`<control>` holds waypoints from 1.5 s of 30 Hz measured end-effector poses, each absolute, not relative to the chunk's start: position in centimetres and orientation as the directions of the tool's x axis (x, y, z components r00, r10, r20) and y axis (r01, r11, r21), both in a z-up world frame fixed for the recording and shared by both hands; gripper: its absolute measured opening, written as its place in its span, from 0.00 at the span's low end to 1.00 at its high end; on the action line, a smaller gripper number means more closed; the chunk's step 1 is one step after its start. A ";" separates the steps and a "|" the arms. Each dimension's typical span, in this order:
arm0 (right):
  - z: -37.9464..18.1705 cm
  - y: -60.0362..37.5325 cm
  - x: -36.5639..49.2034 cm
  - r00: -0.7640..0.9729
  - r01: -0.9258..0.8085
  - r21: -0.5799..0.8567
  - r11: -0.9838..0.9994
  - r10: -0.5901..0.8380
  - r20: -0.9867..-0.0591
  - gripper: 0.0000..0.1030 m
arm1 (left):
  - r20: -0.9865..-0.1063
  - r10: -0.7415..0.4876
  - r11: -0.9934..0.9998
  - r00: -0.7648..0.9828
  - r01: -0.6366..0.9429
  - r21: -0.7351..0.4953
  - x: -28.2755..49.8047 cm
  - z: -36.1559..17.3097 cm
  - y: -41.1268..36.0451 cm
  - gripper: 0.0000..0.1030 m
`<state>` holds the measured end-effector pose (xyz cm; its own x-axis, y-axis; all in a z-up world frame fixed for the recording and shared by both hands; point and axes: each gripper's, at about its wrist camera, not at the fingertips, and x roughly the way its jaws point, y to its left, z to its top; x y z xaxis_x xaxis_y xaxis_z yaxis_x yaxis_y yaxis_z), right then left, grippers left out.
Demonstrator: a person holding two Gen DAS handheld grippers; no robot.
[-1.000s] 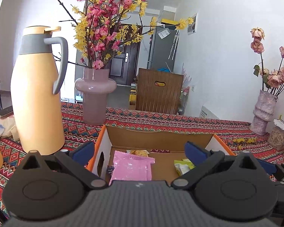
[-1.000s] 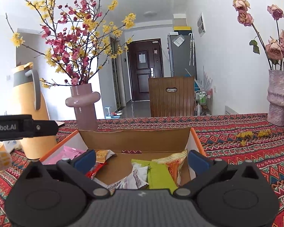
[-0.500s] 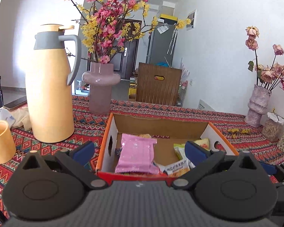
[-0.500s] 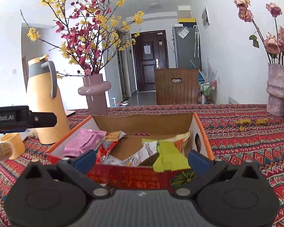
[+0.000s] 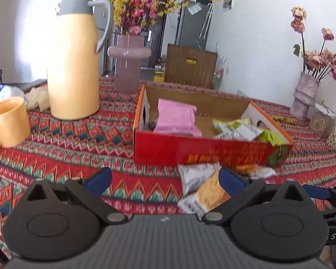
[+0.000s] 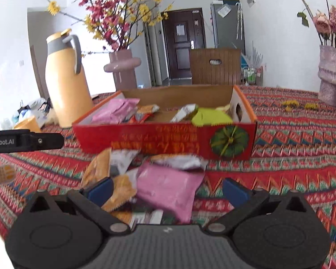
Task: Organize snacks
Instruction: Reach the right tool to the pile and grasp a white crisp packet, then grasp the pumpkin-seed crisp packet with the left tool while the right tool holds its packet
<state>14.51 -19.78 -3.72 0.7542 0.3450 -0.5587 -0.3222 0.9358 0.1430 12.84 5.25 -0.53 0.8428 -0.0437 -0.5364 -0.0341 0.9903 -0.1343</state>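
Observation:
A red cardboard box stands on the patterned tablecloth, holding a pink packet, green packets and others. Loose snack packets lie in front of it: an orange-and-white one and a pink one beside orange ones. My left gripper is open, hovering left of the orange-and-white packet. My right gripper is open above the loose pile, the pink packet between its fingers but not pinched. The left gripper's side shows in the right wrist view.
A tall yellow thermos and a yellow mug stand left of the box. A pink vase of flowers is behind, another vase at the far right. A wooden chair back is beyond the table.
Both grippers have pulled back from the box toward the table's near side. The box's red front and the loose packets before it have come into view.

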 end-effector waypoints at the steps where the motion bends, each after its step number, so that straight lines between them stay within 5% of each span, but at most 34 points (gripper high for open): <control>1: -4.0 -19.6 14.2 0.745 -0.327 0.146 0.934 0.350 -0.567 1.00 | -0.546 -0.046 0.990 0.837 -0.034 -0.135 12.5 -0.8 5.3 1.00; 12: -4.7 -17.1 12.8 0.707 -0.385 0.122 0.915 0.378 -0.598 0.98 | -0.573 -0.055 0.989 0.818 -0.035 -0.144 11.0 -1.5 5.4 1.00; 20: -5.6 -15.5 12.5 0.693 -0.410 0.074 0.909 0.363 -0.623 0.78 | -0.584 -0.059 0.988 0.810 -0.036 -0.149 10.8 -1.9 5.4 1.00; 26: -5.7 -15.8 12.4 0.699 -0.411 0.070 0.909 0.363 -0.616 0.56 | -0.593 -0.057 0.987 0.803 -0.042 -0.152 10.7 -2.2 5.5 1.00; 28: -5.6 -16.0 12.3 0.698 -0.414 0.077 0.907 0.371 -0.612 0.41 | -0.595 -0.057 0.987 0.801 -0.045 -0.156 10.8 -2.3 5.6 1.00; 38: -4.4 -18.5 12.0 0.728 -0.395 0.109 0.912 0.383 -0.569 0.22 | -0.612 -0.066 0.987 0.788 -0.036 -0.154 11.6 -2.8 5.0 1.00; 45: -3.5 -20.7 12.0 0.768 -0.356 0.115 0.927 0.361 -0.529 0.22 | -0.621 -0.079 0.989 0.780 -0.018 -0.148 12.6 -2.9 4.0 1.00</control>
